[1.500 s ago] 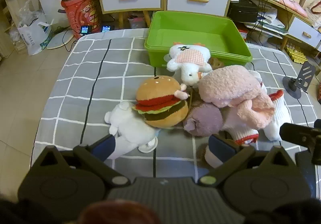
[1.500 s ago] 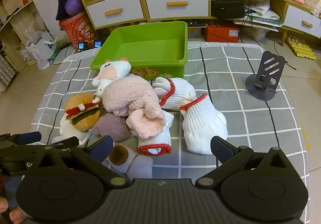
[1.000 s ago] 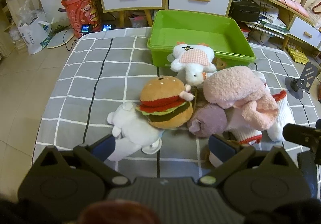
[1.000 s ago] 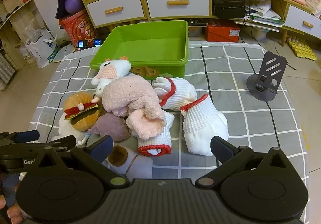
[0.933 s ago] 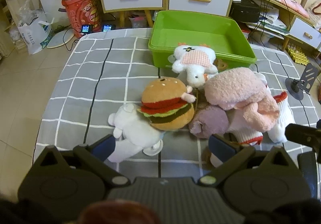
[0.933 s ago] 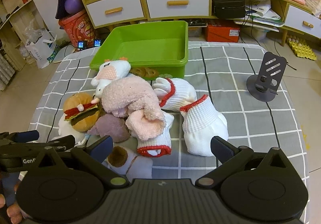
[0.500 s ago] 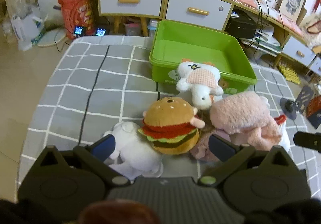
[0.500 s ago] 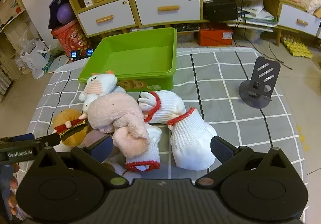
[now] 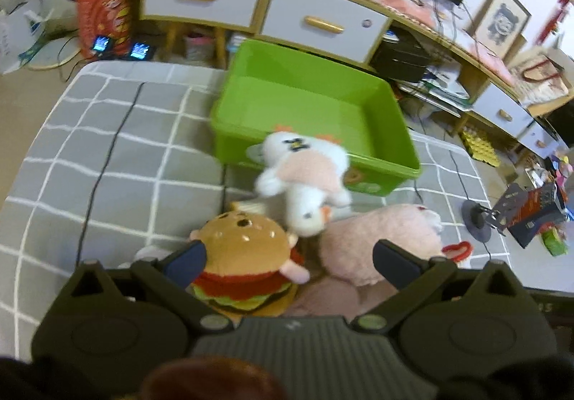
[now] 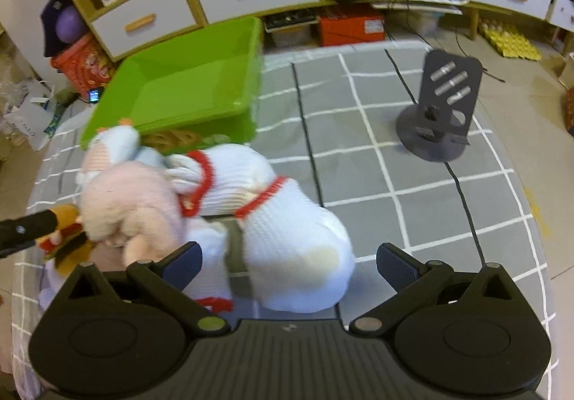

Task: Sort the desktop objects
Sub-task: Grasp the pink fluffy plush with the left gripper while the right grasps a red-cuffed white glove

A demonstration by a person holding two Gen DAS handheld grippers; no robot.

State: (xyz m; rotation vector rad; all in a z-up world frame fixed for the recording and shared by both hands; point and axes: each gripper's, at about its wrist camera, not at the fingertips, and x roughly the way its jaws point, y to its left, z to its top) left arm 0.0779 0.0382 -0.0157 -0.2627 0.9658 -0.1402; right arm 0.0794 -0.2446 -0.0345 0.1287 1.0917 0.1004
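Now we hold our left gripper [image 9: 288, 258] open over the burger plush [image 9: 242, 256], its left finger just beside the bun; the white cow plush [image 9: 305, 181] leans on the green bin [image 9: 312, 106], and the pink plush [image 9: 380, 242] lies right of the burger; our right gripper [image 10: 288, 262] is open too, fingers either side of the white sock [image 10: 297, 242]; a phone stand [image 10: 443, 106] stands well apart on the checked cloth [image 10: 394, 184]

Your left gripper [image 9: 288, 258] is spread wide, fingers pointing forward and down; nothing gripped; your right gripper [image 10: 288, 262] matches it, wide apart and empty; your left one's finger [image 10: 27, 229] pokes into the right view's edge.
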